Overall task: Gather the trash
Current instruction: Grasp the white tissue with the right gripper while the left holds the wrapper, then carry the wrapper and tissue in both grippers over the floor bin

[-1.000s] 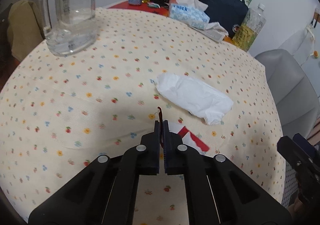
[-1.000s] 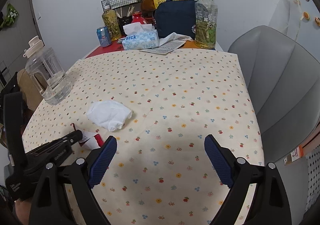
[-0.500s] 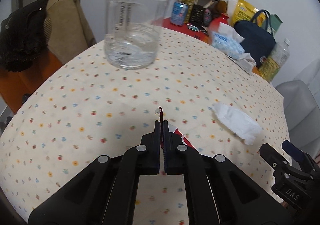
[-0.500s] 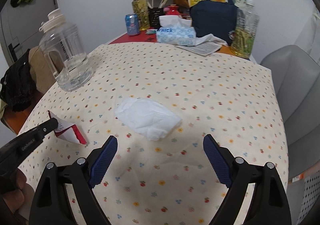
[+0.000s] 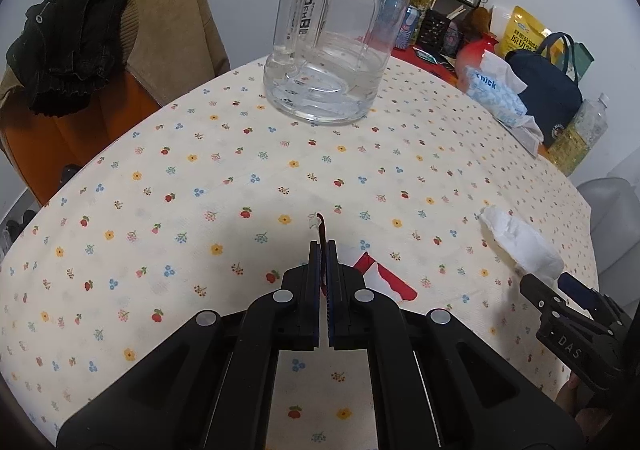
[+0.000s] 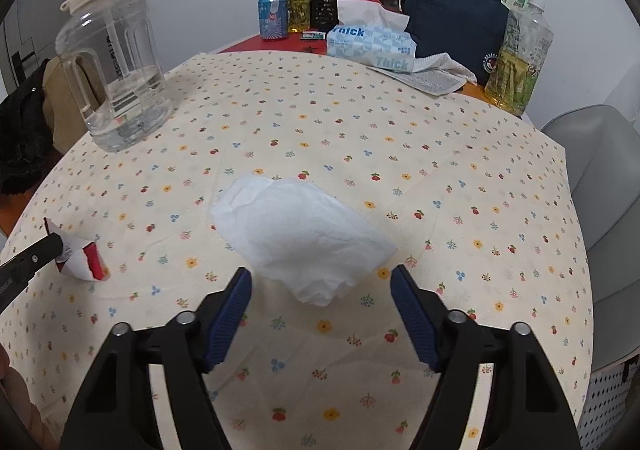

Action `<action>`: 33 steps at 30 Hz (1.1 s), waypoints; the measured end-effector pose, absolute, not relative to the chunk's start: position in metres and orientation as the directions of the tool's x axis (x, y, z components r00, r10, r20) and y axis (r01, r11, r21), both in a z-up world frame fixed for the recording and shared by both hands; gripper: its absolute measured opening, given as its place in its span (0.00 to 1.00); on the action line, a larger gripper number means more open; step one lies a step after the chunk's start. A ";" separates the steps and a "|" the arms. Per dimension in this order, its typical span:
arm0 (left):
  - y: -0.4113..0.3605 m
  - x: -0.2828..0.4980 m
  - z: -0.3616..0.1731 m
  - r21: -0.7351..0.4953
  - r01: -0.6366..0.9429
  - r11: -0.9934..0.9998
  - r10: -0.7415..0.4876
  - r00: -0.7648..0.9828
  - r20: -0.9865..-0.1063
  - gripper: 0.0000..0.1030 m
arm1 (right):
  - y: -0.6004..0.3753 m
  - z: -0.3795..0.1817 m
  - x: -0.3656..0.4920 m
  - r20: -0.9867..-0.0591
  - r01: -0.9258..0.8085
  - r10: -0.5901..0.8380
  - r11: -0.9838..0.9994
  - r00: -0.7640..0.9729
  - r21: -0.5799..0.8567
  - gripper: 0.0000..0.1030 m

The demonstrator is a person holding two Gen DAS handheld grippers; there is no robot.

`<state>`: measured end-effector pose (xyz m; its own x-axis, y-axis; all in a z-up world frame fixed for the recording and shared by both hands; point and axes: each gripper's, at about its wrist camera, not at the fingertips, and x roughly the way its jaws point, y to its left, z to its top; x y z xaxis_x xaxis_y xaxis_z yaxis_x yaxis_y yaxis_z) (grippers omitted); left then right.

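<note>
The left gripper (image 5: pixel 324 246) is pinching a red-and-white wrapper (image 5: pixel 384 280) at bottom centre of the left view, its jaws fully closed on it. In the right view, the right gripper (image 6: pixel 322 282) is closing, still wide, around the near end of a crumpled tissue (image 6: pixel 300 234) lying mid-frame on the tablecloth (image 6: pixel 460 178), pads not touching it. A jug (image 6: pixel 114 78) is standing upper left.

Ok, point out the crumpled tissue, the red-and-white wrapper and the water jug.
crumpled tissue (image 6: pixel 304 238), right wrist view, its middle.
red-and-white wrapper (image 6: pixel 82 260), right wrist view, white face.
water jug (image 5: pixel 332 42), left wrist view, clear body.
</note>
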<state>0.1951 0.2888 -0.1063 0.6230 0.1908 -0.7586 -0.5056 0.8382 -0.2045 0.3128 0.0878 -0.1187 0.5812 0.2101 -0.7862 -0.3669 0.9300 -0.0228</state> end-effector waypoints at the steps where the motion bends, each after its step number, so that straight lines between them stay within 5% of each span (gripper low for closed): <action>1: 0.288 0.196 -0.108 -0.205 -0.506 0.838 0.190 0.622 -0.760 0.03 | 0.088 -0.122 0.316 -0.796 -0.372 0.215 0.928 0.566 -0.013 0.46; 5: 0.282 0.203 -0.112 -0.206 -0.492 0.846 0.176 0.621 -0.764 0.03 | 0.093 -0.123 0.316 -0.808 -0.408 0.237 0.913 0.540 -0.006 0.04; 6: 0.279 0.206 -0.112 -0.208 -0.488 0.848 0.170 0.623 -0.764 0.03 | 0.093 -0.122 0.314 -0.810 -0.408 0.239 0.913 0.536 -0.001 0.02; 33: 0.149 0.181 -0.057 -0.227 -0.248 0.942 0.044 0.760 -0.648 0.03 | -0.049 -0.051 0.201 -0.693 -0.252 0.232 0.965 0.682 0.076 0.02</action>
